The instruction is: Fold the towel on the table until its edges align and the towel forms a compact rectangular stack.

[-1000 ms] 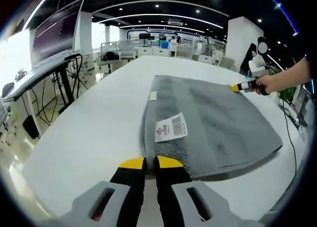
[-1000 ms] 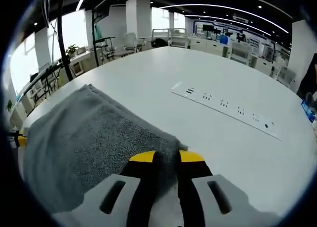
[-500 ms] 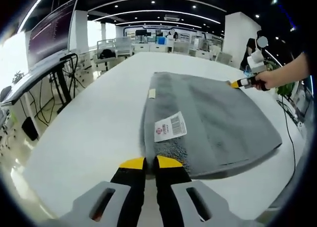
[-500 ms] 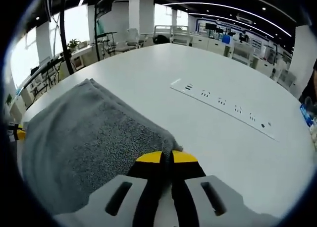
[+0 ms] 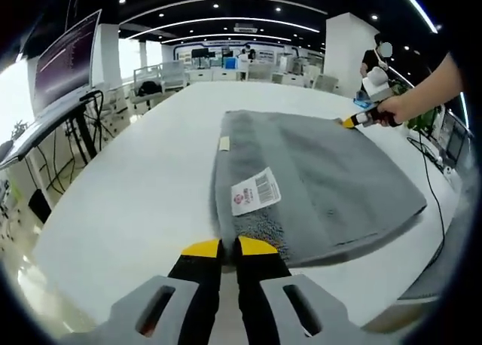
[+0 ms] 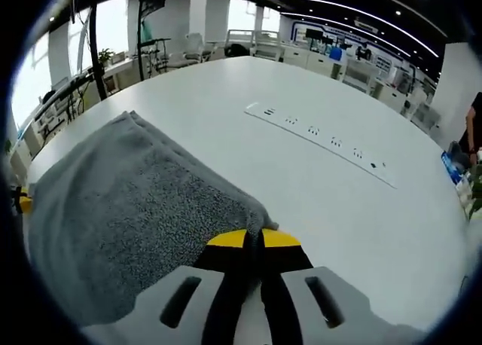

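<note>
A grey towel (image 5: 316, 179) lies spread on the white table (image 5: 143, 187), and a white barcode label (image 5: 254, 192) shows near its left edge. My left gripper (image 5: 221, 247) is shut on the towel's near left corner, yellow tips together. At the far right corner, a person's hand (image 5: 395, 108) holds my right gripper (image 5: 352, 122). In the right gripper view, my right gripper (image 6: 254, 239) is shut on a corner of the towel (image 6: 120, 202), which spreads away to the left. The left gripper's yellow tip (image 6: 22, 203) peeks out at the towel's far left side.
A white power strip (image 6: 320, 140) lies on the table (image 6: 361, 232) beyond the towel. A large monitor (image 5: 64, 59) on a stand and a desk with cables stand left of the table. Office desks and chairs fill the background. The table edge runs close on the left.
My right gripper's jaws, slightly apart around the towel corner a second ago, have shut on it. The left gripper has stayed shut. Both views have shifted slightly.
</note>
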Available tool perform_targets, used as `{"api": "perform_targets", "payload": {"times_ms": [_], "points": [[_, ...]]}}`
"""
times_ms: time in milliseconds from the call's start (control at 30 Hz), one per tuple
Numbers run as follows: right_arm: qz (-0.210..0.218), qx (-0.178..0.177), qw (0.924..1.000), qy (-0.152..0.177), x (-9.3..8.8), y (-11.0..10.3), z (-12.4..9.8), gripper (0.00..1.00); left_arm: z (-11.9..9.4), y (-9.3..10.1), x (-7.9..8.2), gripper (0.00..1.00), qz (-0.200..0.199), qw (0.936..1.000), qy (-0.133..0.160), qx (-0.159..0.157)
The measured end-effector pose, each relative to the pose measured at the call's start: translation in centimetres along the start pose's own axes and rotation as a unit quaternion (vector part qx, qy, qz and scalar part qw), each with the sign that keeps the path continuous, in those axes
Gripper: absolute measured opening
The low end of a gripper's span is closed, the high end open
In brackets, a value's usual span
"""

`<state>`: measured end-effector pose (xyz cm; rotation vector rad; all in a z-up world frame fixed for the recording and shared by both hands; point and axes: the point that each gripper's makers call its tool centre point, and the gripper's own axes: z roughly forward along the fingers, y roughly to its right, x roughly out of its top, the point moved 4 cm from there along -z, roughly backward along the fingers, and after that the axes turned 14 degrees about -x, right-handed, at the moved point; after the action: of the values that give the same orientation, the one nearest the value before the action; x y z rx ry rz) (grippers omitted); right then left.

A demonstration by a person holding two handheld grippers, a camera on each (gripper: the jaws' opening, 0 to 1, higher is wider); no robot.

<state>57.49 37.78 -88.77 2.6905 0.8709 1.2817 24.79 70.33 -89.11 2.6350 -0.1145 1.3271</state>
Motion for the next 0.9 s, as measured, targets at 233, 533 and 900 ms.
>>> {"api": "perform_targets", "payload": {"times_ms": [233,533,900], "points": [[-0.001,-0.011,0.9999,-0.006,-1.0,0.5,-1.3,0.03,-0.2,1.5,-0.2,0.07,0.003,1.0,0.007,-0.005],[0.006,-0.023,0.9997,-0.009,-2.0,1.3,-2.1,0.03,-0.4,2.9,-0.2,0.07,0.013,0.9998,0.004,-0.015],[0.012,-0.03,0.9994,-0.01,-3.2,3.3,-1.6,0.03,-0.3,4.7,-0.3,0.07,0.024,0.9993,-0.004,-0.028]]}}
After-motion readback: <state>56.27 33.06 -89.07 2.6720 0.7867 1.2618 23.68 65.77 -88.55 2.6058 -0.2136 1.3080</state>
